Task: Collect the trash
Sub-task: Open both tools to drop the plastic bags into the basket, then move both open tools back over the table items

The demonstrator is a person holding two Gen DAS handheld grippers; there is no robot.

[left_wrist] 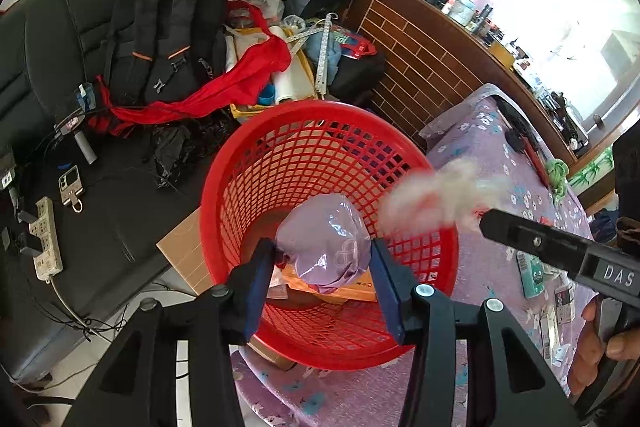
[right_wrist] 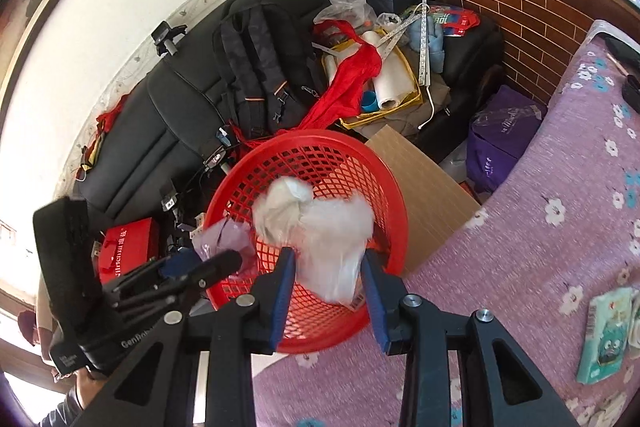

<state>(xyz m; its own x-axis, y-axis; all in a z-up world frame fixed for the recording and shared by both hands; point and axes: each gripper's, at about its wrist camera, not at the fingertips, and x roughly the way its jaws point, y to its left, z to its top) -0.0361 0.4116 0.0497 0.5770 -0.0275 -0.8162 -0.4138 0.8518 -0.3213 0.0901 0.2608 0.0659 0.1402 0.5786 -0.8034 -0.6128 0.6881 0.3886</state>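
A red mesh basket [left_wrist: 248,135] stands at the edge of a table with a purple flowered cloth [right_wrist: 540,247]. My left gripper [left_wrist: 322,251] is shut on a crumpled lilac plastic bag [left_wrist: 324,227], which hangs inside the basket mouth above an orange box [left_wrist: 352,289] at the bottom. My right gripper [right_wrist: 328,255] is shut on a white wad of plastic and tissue [right_wrist: 320,219] over the basket's near rim [right_wrist: 320,343]. In the left wrist view that wad [left_wrist: 432,199] looks blurred at the basket's right rim. In the right wrist view the left gripper [right_wrist: 216,259] sits at the left.
Behind the basket is a black sofa [left_wrist: 52,39] with a backpack [left_wrist: 160,19], red cloth [left_wrist: 240,79], power strip [left_wrist: 46,239] and clutter. A cardboard sheet [right_wrist: 424,195] leans beside the basket. A teal packet [right_wrist: 608,331] lies on the table and a purple bag [right_wrist: 504,135] on the floor.
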